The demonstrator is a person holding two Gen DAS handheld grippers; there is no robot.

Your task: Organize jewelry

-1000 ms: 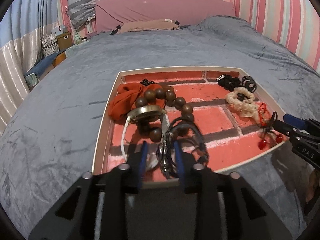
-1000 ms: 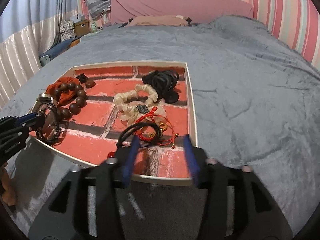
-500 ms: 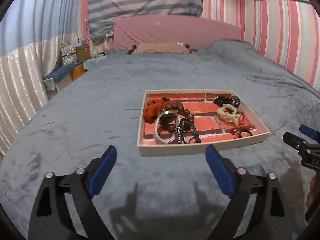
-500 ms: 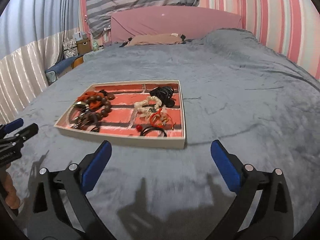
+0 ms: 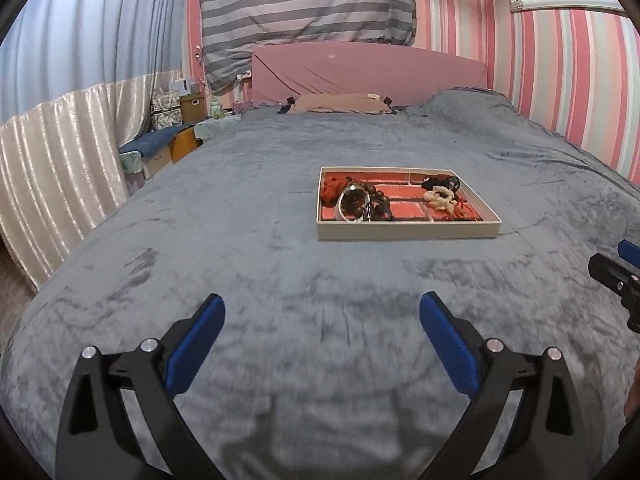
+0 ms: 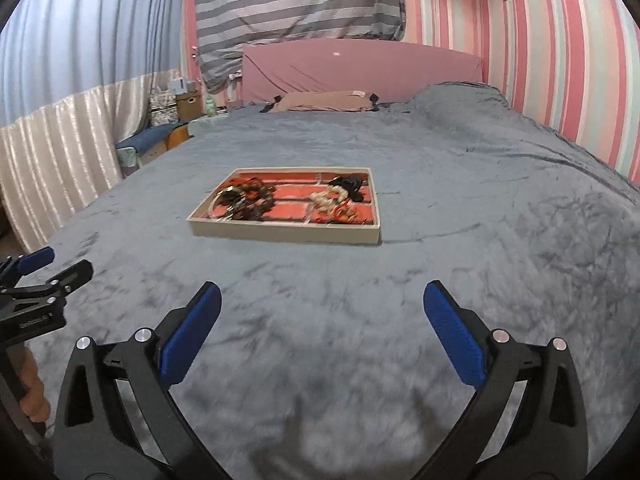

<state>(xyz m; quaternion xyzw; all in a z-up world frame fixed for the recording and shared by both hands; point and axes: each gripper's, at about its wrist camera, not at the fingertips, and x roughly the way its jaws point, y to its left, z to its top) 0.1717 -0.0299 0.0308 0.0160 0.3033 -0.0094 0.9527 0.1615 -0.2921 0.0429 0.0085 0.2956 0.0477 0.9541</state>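
Note:
A shallow cream tray [image 5: 408,232] [image 6: 280,234] with a red brick-pattern floor lies on the grey bed. In it sit a dark wooden bead bracelet [image 5: 376,196] [image 6: 256,194], an orange scrunchie [image 5: 330,190], a cream scrunchie [image 5: 440,196] [image 6: 326,198], black hair ties [image 5: 442,181] [image 6: 350,184] and red cord pieces [image 5: 464,210] [image 6: 342,212]. My left gripper [image 5: 320,322] is open and empty, well short of the tray. My right gripper [image 6: 320,312] is open and empty, also well back from the tray.
The grey blanket [image 5: 240,264] covers the whole bed. A pink headboard [image 5: 368,68] and a tan pillow [image 5: 340,103] are at the far end. Boxes and clutter [image 5: 180,104] stand beside the bed at the left. A striped pink wall [image 5: 568,80] is at the right.
Both grippers let go of jewelry in the tray, opened wide and pulled back. The tray now looks smaller and farther off in both views.

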